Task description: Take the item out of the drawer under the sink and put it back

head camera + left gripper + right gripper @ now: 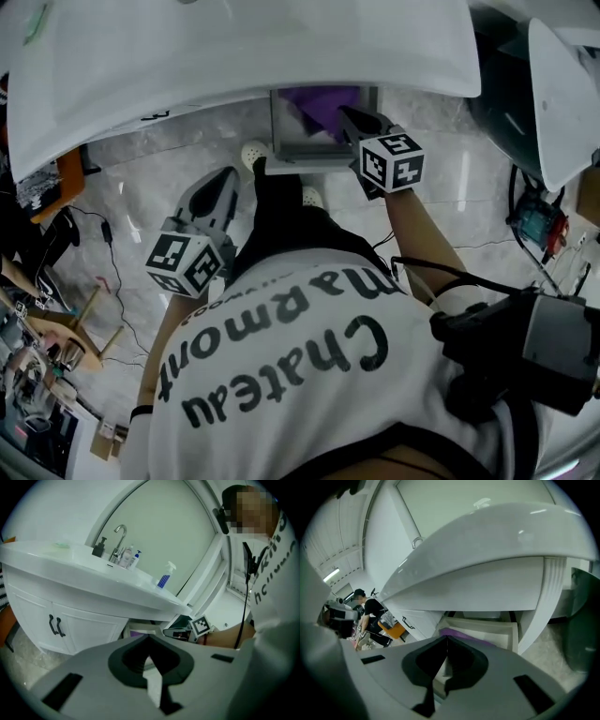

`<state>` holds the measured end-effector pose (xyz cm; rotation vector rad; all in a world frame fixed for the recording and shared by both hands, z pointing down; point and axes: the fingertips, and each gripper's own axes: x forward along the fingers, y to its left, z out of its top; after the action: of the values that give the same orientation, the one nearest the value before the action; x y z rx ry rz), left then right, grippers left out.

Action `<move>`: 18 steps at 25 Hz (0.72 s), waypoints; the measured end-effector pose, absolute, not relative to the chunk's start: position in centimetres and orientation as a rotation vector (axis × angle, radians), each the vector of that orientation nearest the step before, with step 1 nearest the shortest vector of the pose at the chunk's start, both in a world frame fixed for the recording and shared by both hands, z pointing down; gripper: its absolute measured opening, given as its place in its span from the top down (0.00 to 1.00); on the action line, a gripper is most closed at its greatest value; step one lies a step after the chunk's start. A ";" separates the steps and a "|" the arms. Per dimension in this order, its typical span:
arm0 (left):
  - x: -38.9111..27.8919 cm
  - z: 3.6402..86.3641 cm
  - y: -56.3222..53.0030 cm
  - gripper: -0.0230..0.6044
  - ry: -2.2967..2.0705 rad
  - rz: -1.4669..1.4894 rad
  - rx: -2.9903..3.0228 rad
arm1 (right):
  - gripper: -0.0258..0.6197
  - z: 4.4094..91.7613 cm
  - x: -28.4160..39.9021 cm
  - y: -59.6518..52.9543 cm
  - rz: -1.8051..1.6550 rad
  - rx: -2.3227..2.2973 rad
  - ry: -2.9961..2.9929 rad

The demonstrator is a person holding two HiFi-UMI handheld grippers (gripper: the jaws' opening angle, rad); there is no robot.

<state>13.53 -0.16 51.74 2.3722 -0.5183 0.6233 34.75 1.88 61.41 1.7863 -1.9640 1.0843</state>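
The drawer (pixel 311 152) under the white sink counter (pixel 244 47) stands pulled out, and a purple item (pixel 328 100) lies inside it. My right gripper (pixel 350 118) hovers over the drawer's right side, shut, with nothing between its jaws. In the right gripper view the drawer (pixel 487 626) and the purple item (pixel 465 634) lie just beyond the closed tips of the right gripper (pixel 446 638). My left gripper (pixel 223 180) hangs lower left over the marble floor, away from the drawer, shut and empty. The left gripper (pixel 149 635) faces the sink cabinet from the side.
A faucet (pixel 120 537), pump bottles and a spray bottle (pixel 165 576) stand on the counter. Closed cabinet doors (pixel 56 625) with black handles are left of the drawer. Cables (pixel 103 253) trail on the floor. A person (pixel 370 613) by an orange seat is in the background.
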 end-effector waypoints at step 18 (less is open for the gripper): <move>11.3 55.3 -2.3 0.95 -0.609 0.681 2.264 | 0.71 71.2 35.2 -1.6 1.141 1.599 -1.741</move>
<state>11.33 -2.27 55.28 2.2641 -0.6091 0.6812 35.18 -1.57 71.24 1.5990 -1.7410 1.1409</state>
